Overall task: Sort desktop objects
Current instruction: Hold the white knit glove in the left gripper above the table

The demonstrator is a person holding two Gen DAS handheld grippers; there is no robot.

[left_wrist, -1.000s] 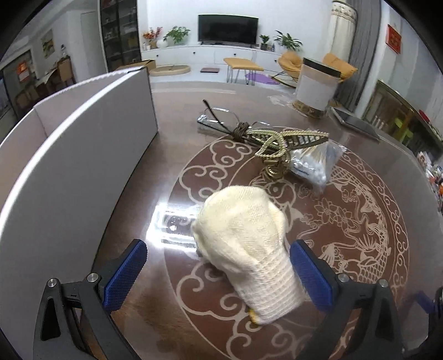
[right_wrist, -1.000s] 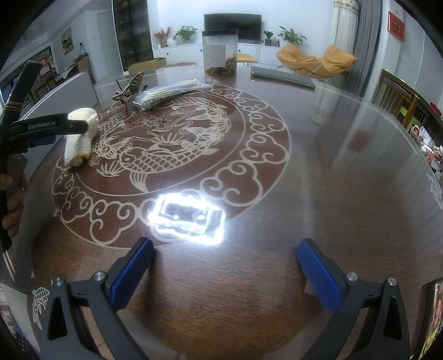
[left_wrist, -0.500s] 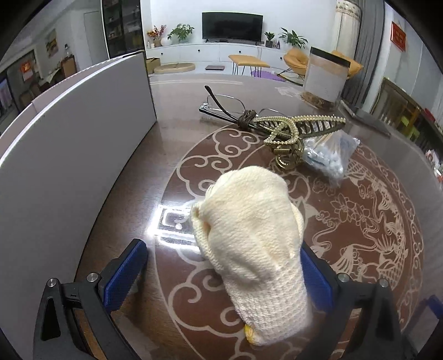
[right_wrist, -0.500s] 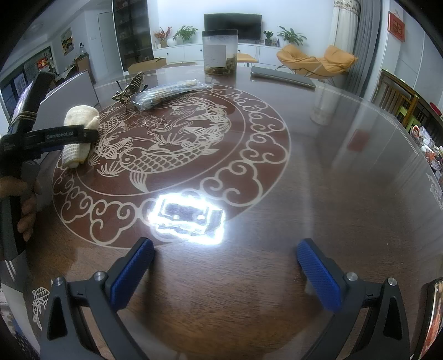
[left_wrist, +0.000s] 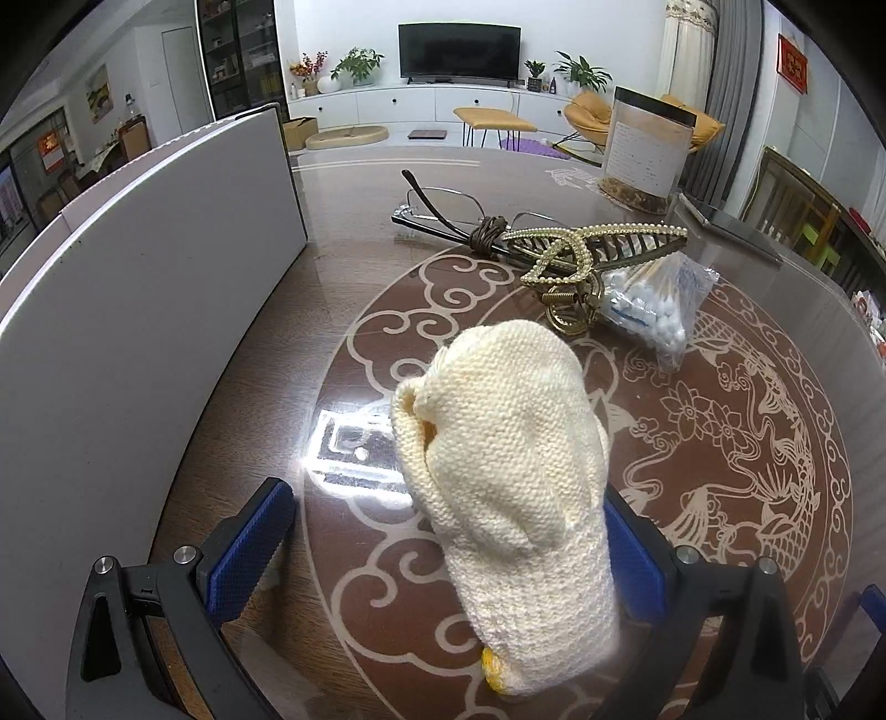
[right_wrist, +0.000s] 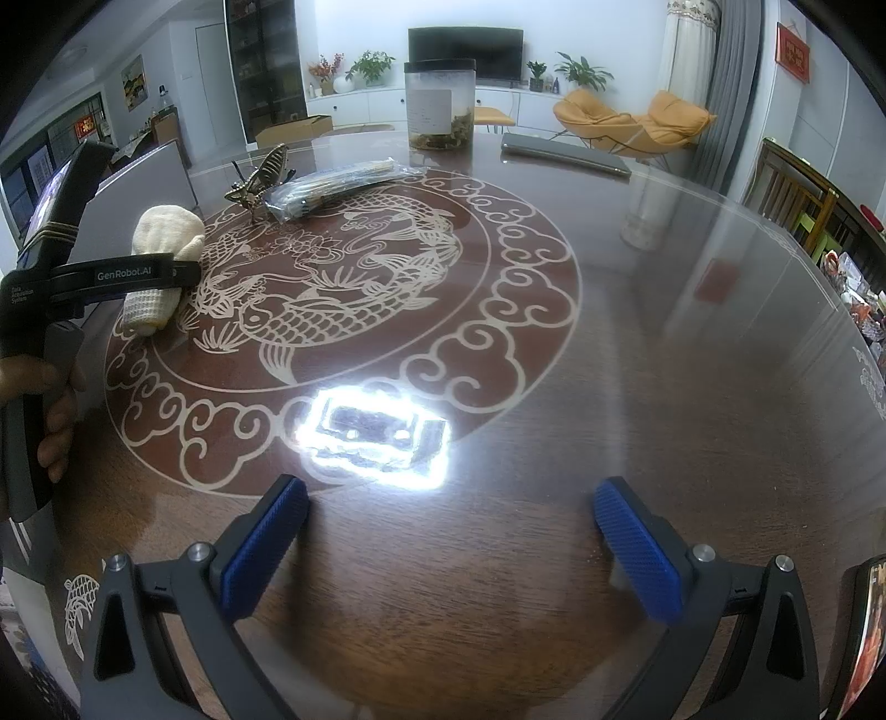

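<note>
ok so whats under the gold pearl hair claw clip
The gold pearl-studded hair claw clip lies across the thin-framed glasses and against the clear bag of cotton swabs. Whether anything else sits beneath is hidden.

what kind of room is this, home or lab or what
Most likely a home living and dining room: a black flat-screen television on a long white cabinet, orange lounge chairs by the grey curtains, and a large round dark wooden table inlaid with a fish pattern.
</note>
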